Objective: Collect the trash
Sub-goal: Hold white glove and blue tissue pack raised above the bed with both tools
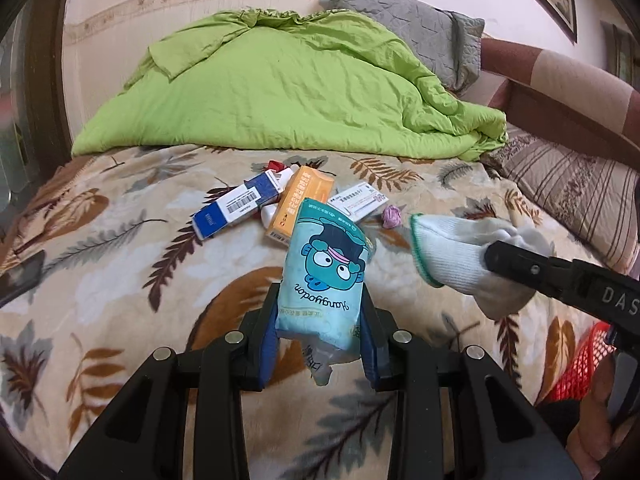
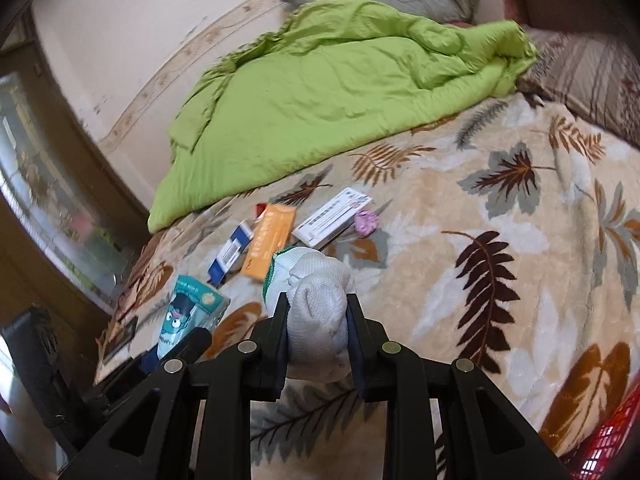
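My left gripper [image 1: 320, 292] is shut on a light blue tissue pack [image 1: 326, 276] with a cartoon fish, held above the leaf-patterned bed; the pack also shows in the right wrist view [image 2: 188, 312]. My right gripper [image 2: 318, 300] is shut on a white knit glove [image 2: 316, 304] with a green cuff, seen to the right in the left wrist view [image 1: 460, 258]. On the bed beyond lie a blue and white box [image 1: 236, 208], an orange box [image 1: 300, 204], a white box [image 1: 358, 200] and a crumpled pink wrapper [image 1: 391, 216].
A rumpled green duvet [image 1: 288, 84] covers the far half of the bed. A grey pillow [image 1: 416, 32] and a striped pillow [image 1: 572, 188] lie at the back right. A red mesh basket [image 1: 580, 364] stands at the right bed edge, also in the right wrist view [image 2: 608, 444].
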A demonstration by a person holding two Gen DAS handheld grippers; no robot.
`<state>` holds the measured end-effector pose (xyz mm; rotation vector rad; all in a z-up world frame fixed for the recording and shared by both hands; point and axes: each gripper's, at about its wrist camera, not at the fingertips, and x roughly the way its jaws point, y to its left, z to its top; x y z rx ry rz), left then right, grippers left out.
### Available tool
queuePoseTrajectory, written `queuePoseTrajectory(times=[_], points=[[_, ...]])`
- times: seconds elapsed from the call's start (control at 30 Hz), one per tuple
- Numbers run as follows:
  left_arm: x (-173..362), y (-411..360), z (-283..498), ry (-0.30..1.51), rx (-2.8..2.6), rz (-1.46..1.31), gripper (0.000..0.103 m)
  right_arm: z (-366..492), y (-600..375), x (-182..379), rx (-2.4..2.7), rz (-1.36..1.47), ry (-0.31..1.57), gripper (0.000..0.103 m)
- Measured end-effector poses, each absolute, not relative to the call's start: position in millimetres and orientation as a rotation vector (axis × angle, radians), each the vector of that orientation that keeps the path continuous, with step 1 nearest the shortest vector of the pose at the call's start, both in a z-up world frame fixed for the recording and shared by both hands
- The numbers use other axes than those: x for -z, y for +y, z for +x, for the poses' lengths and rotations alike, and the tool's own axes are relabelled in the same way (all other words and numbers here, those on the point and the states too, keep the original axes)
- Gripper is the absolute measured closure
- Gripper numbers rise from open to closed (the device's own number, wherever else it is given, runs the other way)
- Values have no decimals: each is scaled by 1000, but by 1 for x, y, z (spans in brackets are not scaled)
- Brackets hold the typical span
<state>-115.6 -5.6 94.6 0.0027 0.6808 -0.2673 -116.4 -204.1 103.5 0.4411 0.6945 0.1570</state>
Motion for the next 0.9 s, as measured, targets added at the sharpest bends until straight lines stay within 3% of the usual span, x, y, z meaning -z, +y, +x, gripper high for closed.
queuePoseTrajectory(times=[0.37,0.9], points=[[-123,4,-155,623,253,15,70,-147,-199,-108,-175,405,682,75],[-114,9,-162,603,256,-2,70,-160,-207,-123,-118,445,661,75]])
